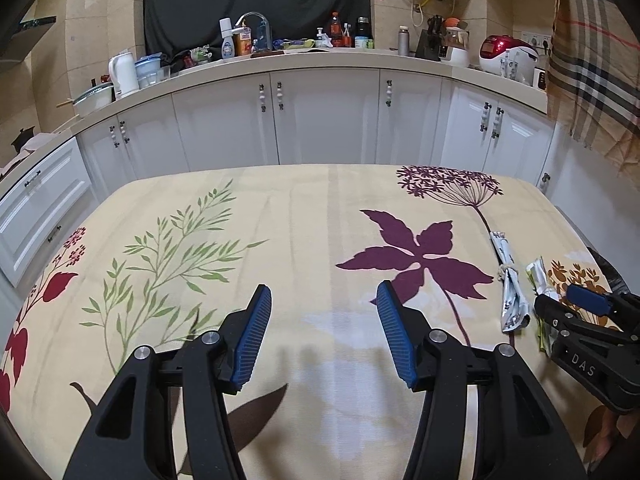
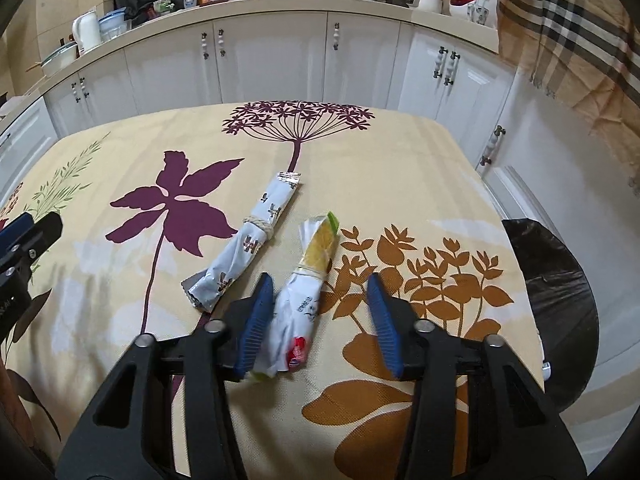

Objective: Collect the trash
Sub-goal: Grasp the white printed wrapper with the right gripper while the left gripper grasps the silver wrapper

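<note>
White kitchen cabinets [image 1: 324,116] stand behind a table covered by a cream cloth [image 1: 296,220] with printed leaves and flowers. From the left wrist view, the left gripper [image 1: 324,334] hangs low over the bare cloth with its blue pads wide apart and nothing between them. At far right lie a grey-white wrapper [image 1: 510,280] tied with string and a yellow-green wrapper [image 1: 540,280]. The right gripper [image 1: 576,308] reaches over the second one, and the letters "DAS" are readable on its black body.

From the right wrist view, the right gripper [image 2: 320,322] is open, low over the cloth. The yellow-green wrapper [image 2: 306,292] lies between its pads, close against the left pad, with small print I cannot read. The grey-white wrapper [image 2: 248,240] lies just to the left, outside the pads. A black trash bag [image 2: 560,304] sits beyond the table's right edge.
</note>
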Demonstrator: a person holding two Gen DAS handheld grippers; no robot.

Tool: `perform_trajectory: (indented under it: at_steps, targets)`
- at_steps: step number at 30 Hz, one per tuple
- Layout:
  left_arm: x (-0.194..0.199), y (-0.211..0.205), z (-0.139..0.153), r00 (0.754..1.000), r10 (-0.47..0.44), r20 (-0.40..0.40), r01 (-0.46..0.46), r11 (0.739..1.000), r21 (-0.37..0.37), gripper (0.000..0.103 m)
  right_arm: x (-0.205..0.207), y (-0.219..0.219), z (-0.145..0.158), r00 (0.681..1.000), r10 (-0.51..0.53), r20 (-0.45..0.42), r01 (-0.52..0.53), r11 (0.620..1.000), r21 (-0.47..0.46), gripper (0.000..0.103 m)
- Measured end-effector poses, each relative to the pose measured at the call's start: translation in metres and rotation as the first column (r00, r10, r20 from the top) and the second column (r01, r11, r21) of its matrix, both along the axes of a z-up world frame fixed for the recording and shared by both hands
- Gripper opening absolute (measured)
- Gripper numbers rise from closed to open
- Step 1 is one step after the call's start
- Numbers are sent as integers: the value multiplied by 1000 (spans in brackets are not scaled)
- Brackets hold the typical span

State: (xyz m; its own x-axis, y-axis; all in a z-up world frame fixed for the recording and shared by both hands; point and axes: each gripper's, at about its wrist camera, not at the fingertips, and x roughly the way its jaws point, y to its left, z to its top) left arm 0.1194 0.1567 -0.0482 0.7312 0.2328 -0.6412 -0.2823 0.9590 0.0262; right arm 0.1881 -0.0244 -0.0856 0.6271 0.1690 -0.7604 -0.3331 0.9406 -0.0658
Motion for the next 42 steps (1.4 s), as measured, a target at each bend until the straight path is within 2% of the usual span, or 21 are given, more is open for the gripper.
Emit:
perform_trajectory:
  at_steps: [1,2,9,19,29,41,42]
  targets:
    - [0,-2,0,1000,-4,-2,4,1000,-2,54,0,0,0,1000,5,-6,-5,1000,3,22]
    - [1,-3,0,1000,-7,-3,7,1000,-3,54,0,0,-1,1000,11,-11,-11,1000,7,21]
    - [7,-24,2,999,-54,-5,53,998,-20,54,-2,-10,3,1000,6,9,-6,1000,13,20]
    - [24,-67,1,989,-145,-20,144,989,-39,54,4,-47,11,998,-48,35,46,998,33,18]
    - [51,-97,-10,975,-209,-77,206,978,-45,54,7,-68,17,997,-64,43,61,995,74,18]
    - [75,-112,-21,960,-243,-140,241,970,-36,54,15,-80,15,997,-72,35,69,993,97,18]
    - [76,-112,-21,958,-246,-146,243,969,-39,52,15,-80,14,997,-71,34,67,993,97,18]
